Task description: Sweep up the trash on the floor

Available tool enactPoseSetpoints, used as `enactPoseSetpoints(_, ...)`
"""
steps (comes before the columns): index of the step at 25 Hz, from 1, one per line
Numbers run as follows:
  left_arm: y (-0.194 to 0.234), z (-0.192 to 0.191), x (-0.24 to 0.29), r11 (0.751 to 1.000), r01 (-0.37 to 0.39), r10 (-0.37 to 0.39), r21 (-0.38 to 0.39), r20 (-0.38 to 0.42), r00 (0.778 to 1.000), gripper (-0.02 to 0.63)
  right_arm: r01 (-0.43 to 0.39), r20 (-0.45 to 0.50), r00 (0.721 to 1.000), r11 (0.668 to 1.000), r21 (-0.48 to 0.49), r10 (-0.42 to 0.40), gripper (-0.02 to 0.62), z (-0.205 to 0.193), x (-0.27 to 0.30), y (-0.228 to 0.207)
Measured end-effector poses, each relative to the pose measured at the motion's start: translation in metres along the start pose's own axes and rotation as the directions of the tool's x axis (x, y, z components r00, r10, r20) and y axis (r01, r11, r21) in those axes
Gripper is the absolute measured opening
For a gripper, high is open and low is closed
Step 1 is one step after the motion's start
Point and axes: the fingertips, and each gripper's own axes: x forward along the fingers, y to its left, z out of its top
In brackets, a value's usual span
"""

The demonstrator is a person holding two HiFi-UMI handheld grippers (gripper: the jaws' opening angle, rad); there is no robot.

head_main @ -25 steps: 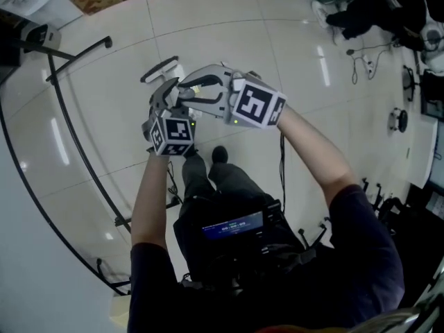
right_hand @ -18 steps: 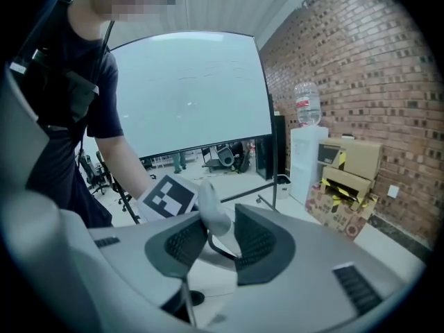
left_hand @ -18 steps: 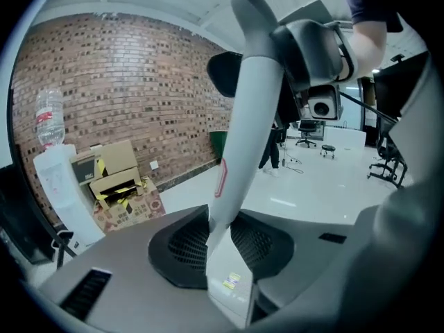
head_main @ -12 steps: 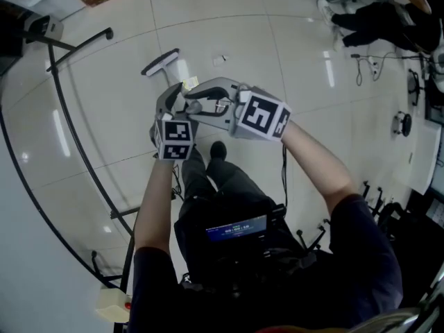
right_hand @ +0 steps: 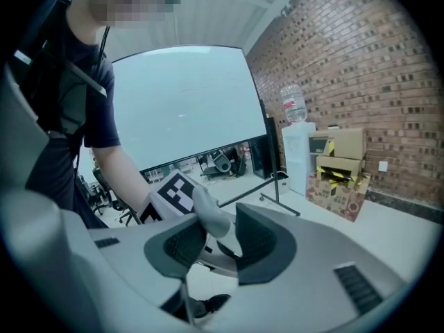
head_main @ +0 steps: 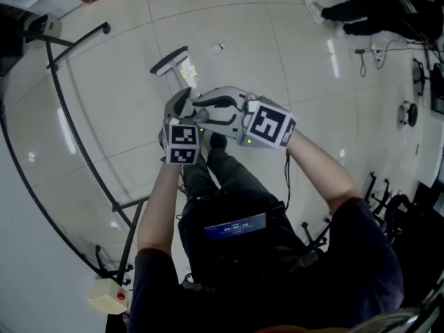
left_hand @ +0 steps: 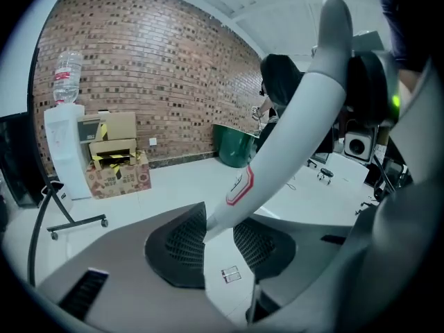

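A broom with a pale grey handle (left_hand: 277, 144) stands on the white tiled floor, its dark head (head_main: 168, 60) ahead of my feet. A yellowish scrap (head_main: 189, 72) lies by the head and a small white scrap (head_main: 218, 48) a little beyond. Another flat scrap (left_hand: 231, 275) shows on the floor below the jaws in the left gripper view. My left gripper (head_main: 182, 104) (left_hand: 218, 238) is shut on the handle's lower part. My right gripper (head_main: 202, 107) (right_hand: 211, 245) is shut on the rounded top end (right_hand: 211, 214). Both pairs of jaws have just been opening slightly with the handle between them.
A black stand with a curved base rail (head_main: 62, 116) runs along the left. Cardboard boxes (left_hand: 114, 165), a water dispenser (left_hand: 62, 137) and a green bin (left_hand: 236, 144) line the brick wall. Cables and gear (head_main: 361, 54) lie at the right. My shoes (head_main: 218, 141) are just under the grippers.
Both grippers have drawn back toward my body with the handle, rolling a little. The broom head now sits farther ahead of them, and the small white scrap has come into view.
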Motion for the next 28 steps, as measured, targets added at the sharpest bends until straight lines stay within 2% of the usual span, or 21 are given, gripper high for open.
enactPoseSetpoints(10, -0.061, -0.006, 0.000, 0.999, 0.047, -0.048, -0.016, -0.011, 0.999, 0.114, 0.068, 0.024, 0.997, 0.995, 0.072, -0.070, 0.146, -0.021, -0.050, 0.024)
enactPoseSetpoints(28, -0.124, -0.002, -0.003, 0.995, 0.101, -0.101, 0.011, 0.024, 0.995, 0.115, 0.093, 0.016, 0.996, 0.995, 0.021, -0.093, 0.146, -0.033, -0.099, 0.049)
